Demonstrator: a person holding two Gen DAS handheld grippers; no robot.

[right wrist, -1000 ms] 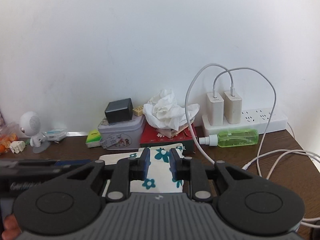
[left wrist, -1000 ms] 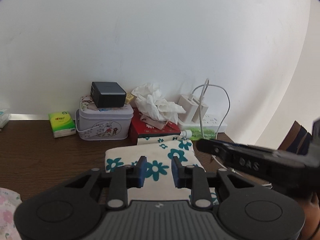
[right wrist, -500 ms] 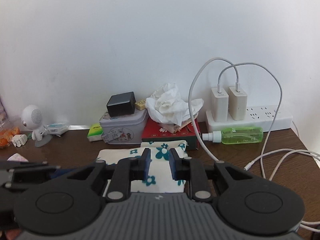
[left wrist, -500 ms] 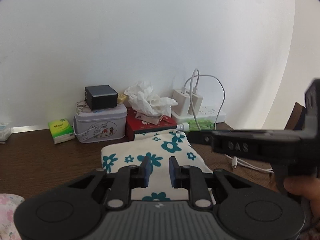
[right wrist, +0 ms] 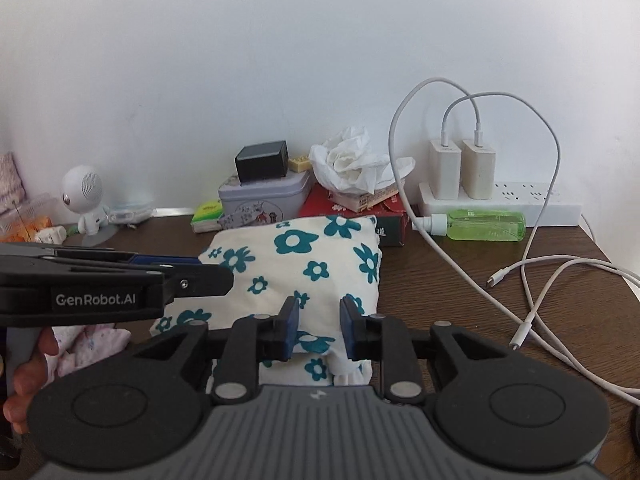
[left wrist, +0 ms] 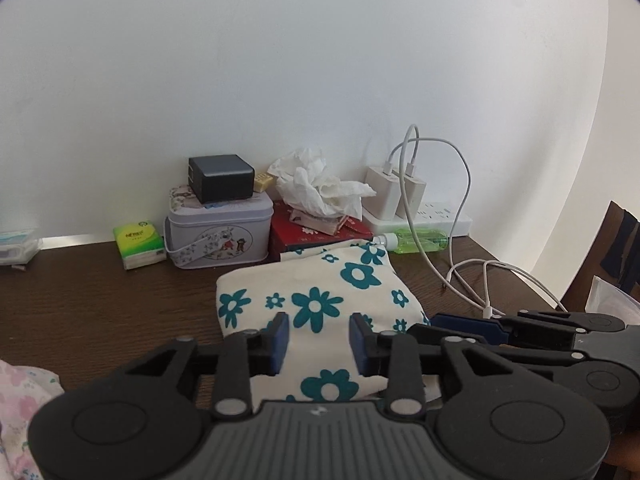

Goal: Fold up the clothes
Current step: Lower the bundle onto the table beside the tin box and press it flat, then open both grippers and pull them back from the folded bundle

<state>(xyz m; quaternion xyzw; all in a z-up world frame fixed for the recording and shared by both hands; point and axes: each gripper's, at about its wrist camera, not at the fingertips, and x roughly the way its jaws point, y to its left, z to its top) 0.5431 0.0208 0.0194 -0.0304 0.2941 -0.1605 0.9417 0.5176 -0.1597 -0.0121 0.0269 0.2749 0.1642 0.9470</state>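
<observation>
Both grippers have just let go. The left gripper (left wrist: 318,338) now has its jaws spreading wide above the near edge of the folded flower-print garment (left wrist: 320,304), nothing pinched between them; a second ago they were nearly together. The right gripper (right wrist: 319,326) is opening too, less far, with cloth below its pads rather than gripped. The garment lies flat on the wooden table (left wrist: 100,300), just in front of the red tissue box (left wrist: 304,236). This fold looks finished.
</observation>
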